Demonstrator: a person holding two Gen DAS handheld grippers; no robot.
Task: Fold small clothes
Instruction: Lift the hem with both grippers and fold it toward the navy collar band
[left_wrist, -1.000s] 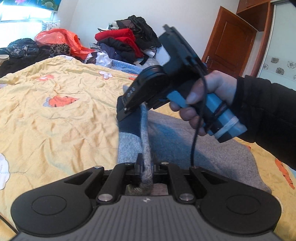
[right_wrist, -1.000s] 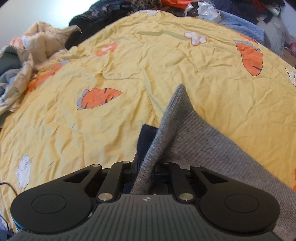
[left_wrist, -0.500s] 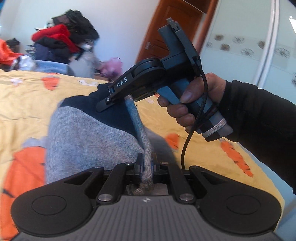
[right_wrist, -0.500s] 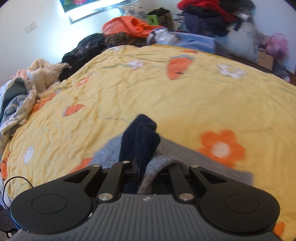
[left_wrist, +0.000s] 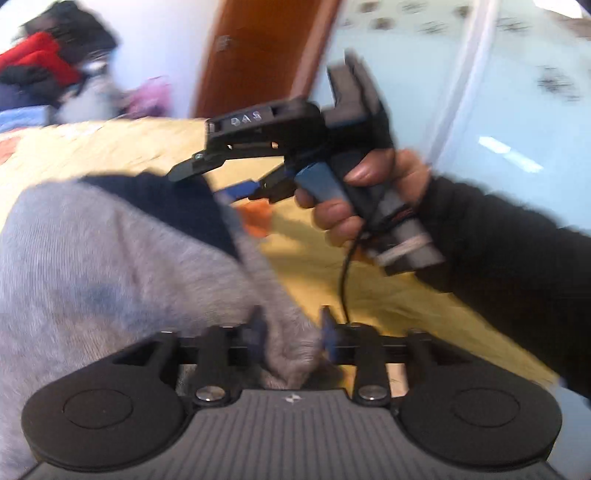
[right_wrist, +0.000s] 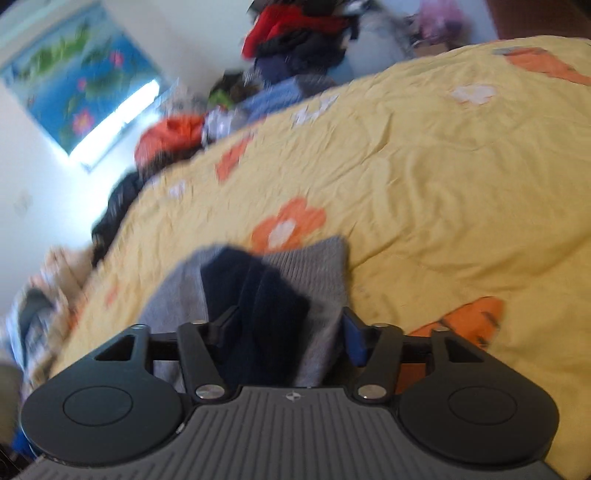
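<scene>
— Both grippers are letting go: the left gripper (left_wrist: 291, 328) and right gripper (right_wrist: 288, 325) have jaws opening, with the grey knitted garment with navy panel (left_wrist: 110, 258) lying loose between them on the yellow flower-print quilt (right_wrist: 443, 166).

— Withdraw straight back — snagging would undo the fold. Containers?

— None visible near the garment.

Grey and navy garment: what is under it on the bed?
The grey and navy garment lies on the yellow floral quilt. An orange flower print shows at its far edge; whatever the cloth covers cannot be seen.
</scene>
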